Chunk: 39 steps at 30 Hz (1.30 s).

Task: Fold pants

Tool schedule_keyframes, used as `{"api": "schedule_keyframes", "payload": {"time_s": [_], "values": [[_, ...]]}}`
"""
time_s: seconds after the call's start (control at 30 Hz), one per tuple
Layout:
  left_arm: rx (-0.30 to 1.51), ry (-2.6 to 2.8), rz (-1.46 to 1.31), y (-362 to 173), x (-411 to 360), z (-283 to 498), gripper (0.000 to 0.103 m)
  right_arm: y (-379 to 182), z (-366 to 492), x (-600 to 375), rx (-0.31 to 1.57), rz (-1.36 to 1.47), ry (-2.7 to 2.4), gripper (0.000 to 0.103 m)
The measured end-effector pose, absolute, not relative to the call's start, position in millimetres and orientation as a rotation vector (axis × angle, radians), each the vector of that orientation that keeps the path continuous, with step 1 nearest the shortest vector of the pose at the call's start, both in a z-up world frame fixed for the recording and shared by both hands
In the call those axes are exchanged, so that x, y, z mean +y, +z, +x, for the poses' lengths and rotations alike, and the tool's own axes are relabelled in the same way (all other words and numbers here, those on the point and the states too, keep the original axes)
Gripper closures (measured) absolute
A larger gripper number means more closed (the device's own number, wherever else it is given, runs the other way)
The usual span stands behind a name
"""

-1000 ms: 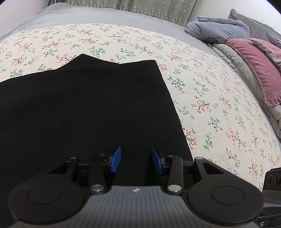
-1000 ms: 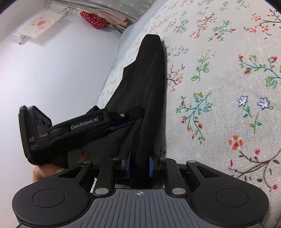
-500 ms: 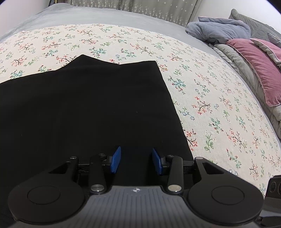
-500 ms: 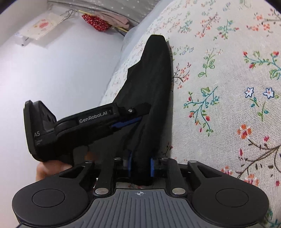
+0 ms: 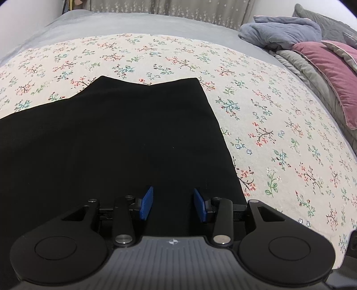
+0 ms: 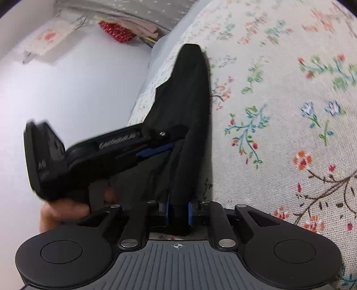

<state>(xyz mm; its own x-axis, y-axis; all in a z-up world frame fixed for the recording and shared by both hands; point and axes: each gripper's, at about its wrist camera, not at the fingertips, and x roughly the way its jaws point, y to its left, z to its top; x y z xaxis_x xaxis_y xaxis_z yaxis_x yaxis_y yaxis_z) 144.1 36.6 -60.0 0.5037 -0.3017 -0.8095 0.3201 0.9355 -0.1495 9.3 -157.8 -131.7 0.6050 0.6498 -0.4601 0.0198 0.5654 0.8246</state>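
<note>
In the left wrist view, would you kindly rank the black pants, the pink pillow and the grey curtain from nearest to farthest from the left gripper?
1. Black pants, directly under the left gripper.
2. Pink pillow, far right.
3. Grey curtain, along the top, beyond the bed.

Floral bedsheet w/ pink pillow, grey-blue blanket at right; curtain behind.

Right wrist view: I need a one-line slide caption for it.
Right hand-held gripper closing on a fold of black pants over the floral bedspread, left hand-held gripper alongside.
</note>
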Motion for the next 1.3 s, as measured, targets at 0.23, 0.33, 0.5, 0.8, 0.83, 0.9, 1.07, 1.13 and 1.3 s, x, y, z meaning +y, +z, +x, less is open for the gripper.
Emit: {"api": "schedule_keyframes", "payload": {"time_s": [0.23,0.33,0.5,0.8,0.83,0.9,1.07,1.13,1.3], "values": [[0.923,-0.349,0.047,-38.2,27.2,145.7,0.050,-119.4,5.3,-149.9,0.839,0.793,0.416,0.090],[0.901,-0.368,0.137,-28.1,1.2,146.5,0.050,-120.6,4.8,-150.0,0.840,0.799,0.414,0.090],[0.906,-0.397,0.336,-32.5,-54.5,157.9,0.046,-122.2,4.9,-150.9,0.843,0.804,0.415,0.090],[0.853,-0.180,0.750,-72.3,-114.6,193.3,0.046,-119.1,2.0,-145.8,0.834,0.750,0.415,0.092],[0.852,-0.162,0.763,-73.7,-115.3,198.6,0.047,-118.3,1.8,-145.2,0.833,0.739,0.418,0.092],[0.865,-0.146,0.766,-76.8,-115.3,209.1,0.074,-115.8,1.1,-141.8,0.830,0.707,0.423,0.092],[0.895,-0.121,0.682,-74.9,-116.4,221.5,0.090,-112.0,-1.0,-140.1,0.831,0.668,0.421,0.093],[0.897,-0.133,0.618,-69.0,-111.7,224.4,0.090,-111.3,0.3,-143.3,0.829,0.673,0.419,0.094],[0.912,-0.170,0.401,-35.2,-91.0,230.1,0.090,-91.9,-3.9,-154.5,0.815,0.670,0.483,0.094]]}}
